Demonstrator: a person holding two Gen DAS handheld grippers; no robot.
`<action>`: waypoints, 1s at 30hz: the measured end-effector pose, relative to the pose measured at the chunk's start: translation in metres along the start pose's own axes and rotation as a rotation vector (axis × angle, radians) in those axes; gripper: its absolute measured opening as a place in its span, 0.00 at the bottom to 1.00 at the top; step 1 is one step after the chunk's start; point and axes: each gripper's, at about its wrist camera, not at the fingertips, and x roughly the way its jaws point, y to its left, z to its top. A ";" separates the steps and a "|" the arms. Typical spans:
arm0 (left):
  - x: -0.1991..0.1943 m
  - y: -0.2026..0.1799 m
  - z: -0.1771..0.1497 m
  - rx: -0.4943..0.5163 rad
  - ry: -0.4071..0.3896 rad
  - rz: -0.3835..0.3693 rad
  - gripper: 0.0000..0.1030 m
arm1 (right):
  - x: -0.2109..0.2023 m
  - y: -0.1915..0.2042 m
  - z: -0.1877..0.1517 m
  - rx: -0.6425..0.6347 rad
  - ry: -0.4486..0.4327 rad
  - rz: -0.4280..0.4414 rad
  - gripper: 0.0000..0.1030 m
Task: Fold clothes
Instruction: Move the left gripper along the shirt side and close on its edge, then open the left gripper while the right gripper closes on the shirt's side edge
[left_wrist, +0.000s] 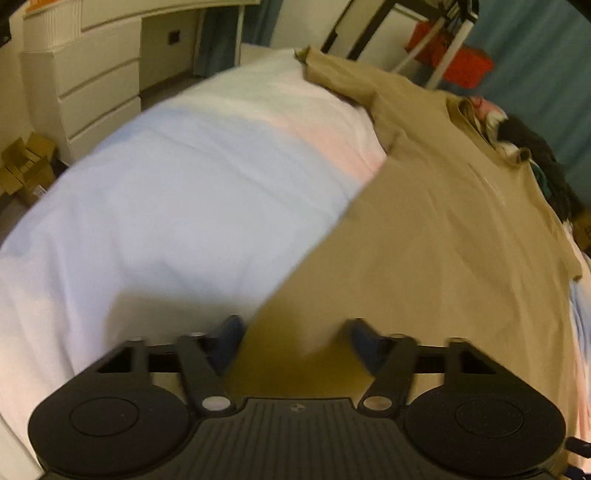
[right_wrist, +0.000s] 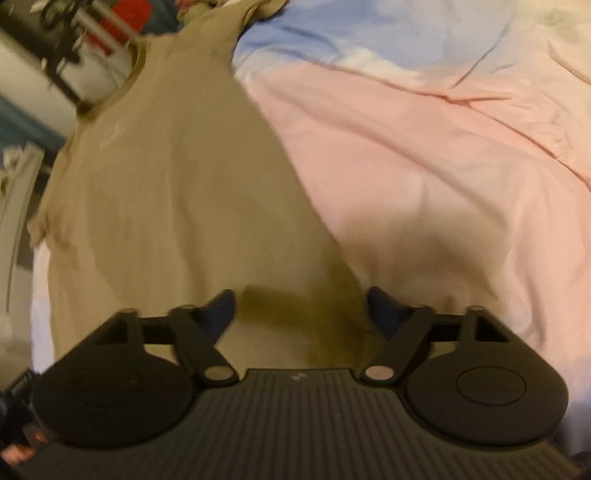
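The left gripper (left_wrist: 295, 338) stood with its two dark-blue fingers (left_wrist: 231, 332) spread wide apart. The lower corner of the tan T-shirt (left_wrist: 443, 229) lay in the gap between them, clamped by neither finger. The right gripper (right_wrist: 301, 308) was likewise spread wide, its fingers (right_wrist: 380, 306) set either side of a bunched, shadowed fold of the T-shirt (right_wrist: 177, 177) hem; whether either finger touched the cloth cannot be told from the blurred views.

The T-shirt lay spread face-up on the bedsheet (left_wrist: 166, 192), a small pale logo (right_wrist: 110, 136) visible on the chest below the ribbed collar (right_wrist: 129, 81). One sleeve (left_wrist: 332, 70) extended toward the far edge of the bed. The sheet showed as pale blue and pink (right_wrist: 424, 155), creased in several places.

Beyond the collar lay a heap of mixed dark and coloured clothing (left_wrist: 532, 147). Past the bed stood a white chest of drawers (left_wrist: 88, 85), cardboard boxes (left_wrist: 26, 166) on the floor beside it, a black-and-white frame (left_wrist: 406, 33) and an orange-red item (left_wrist: 465, 62) against a teal curtain (left_wrist: 535, 55).
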 end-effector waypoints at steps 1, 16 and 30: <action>0.002 0.000 -0.002 0.002 0.017 0.001 0.33 | 0.001 0.002 -0.002 -0.012 0.018 -0.015 0.41; -0.067 0.038 0.005 -0.021 0.055 -0.155 0.01 | -0.069 0.025 -0.006 -0.374 0.020 -0.070 0.07; -0.122 -0.028 -0.009 0.203 -0.269 -0.081 0.74 | -0.098 0.034 -0.002 -0.432 -0.209 0.062 0.81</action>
